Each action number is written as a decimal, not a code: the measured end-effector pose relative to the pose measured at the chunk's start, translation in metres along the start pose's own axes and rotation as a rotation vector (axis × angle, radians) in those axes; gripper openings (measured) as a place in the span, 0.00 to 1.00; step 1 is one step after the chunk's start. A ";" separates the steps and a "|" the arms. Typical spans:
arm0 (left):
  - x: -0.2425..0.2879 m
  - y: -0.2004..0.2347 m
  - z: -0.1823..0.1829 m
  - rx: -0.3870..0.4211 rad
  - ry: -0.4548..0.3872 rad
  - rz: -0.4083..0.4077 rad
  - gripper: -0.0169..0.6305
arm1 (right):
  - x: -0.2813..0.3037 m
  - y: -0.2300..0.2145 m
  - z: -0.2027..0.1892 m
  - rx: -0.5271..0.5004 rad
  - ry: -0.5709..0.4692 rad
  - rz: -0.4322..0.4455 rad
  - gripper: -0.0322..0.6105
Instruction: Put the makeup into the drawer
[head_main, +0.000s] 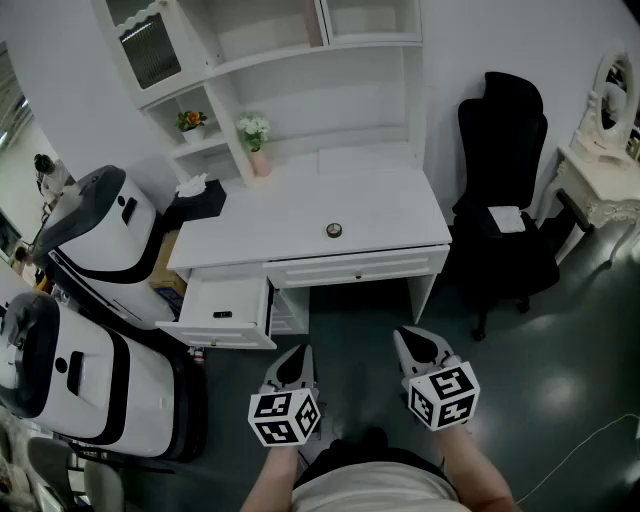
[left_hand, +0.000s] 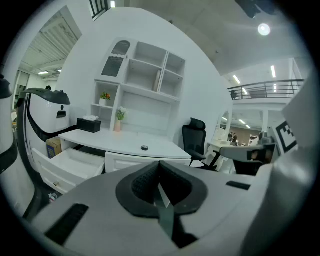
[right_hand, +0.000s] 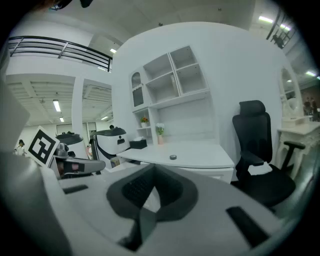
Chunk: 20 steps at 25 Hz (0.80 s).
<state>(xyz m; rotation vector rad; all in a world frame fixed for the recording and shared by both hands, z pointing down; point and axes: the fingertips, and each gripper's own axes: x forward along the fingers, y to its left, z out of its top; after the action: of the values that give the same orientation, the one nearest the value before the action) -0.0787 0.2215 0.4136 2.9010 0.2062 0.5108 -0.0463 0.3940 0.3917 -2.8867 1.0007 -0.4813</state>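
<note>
A small round dark makeup compact (head_main: 334, 230) lies on the white desk (head_main: 300, 225), near its front edge; it also shows as the compact (left_hand: 144, 147) in the left gripper view and the compact (right_hand: 173, 157) in the right gripper view. The desk's left drawer (head_main: 222, 312) stands pulled out, seen again as the drawer (left_hand: 70, 162). My left gripper (head_main: 292, 362) and right gripper (head_main: 418, 345) hang side by side over the floor, well short of the desk. Both are shut with nothing between the jaws.
A black office chair (head_main: 505, 205) stands right of the desk. Two large white machines (head_main: 95, 230) sit at the left beside the open drawer. A tissue box (head_main: 196, 198) and flower pots (head_main: 256, 135) sit at the desk's back. A white vanity (head_main: 600, 175) is at far right.
</note>
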 end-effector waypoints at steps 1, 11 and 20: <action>0.001 -0.003 0.000 0.001 0.000 0.001 0.03 | 0.000 -0.002 -0.001 -0.006 -0.001 0.005 0.05; 0.004 -0.014 -0.013 -0.003 0.026 0.028 0.03 | 0.005 -0.003 -0.014 0.039 0.015 0.076 0.06; 0.003 -0.014 -0.010 -0.002 0.019 0.075 0.03 | 0.013 -0.011 -0.011 0.054 0.018 0.109 0.21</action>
<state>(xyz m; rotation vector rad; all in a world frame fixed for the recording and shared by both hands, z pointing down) -0.0809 0.2370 0.4211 2.9123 0.0994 0.5509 -0.0339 0.3953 0.4067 -2.7677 1.1219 -0.5200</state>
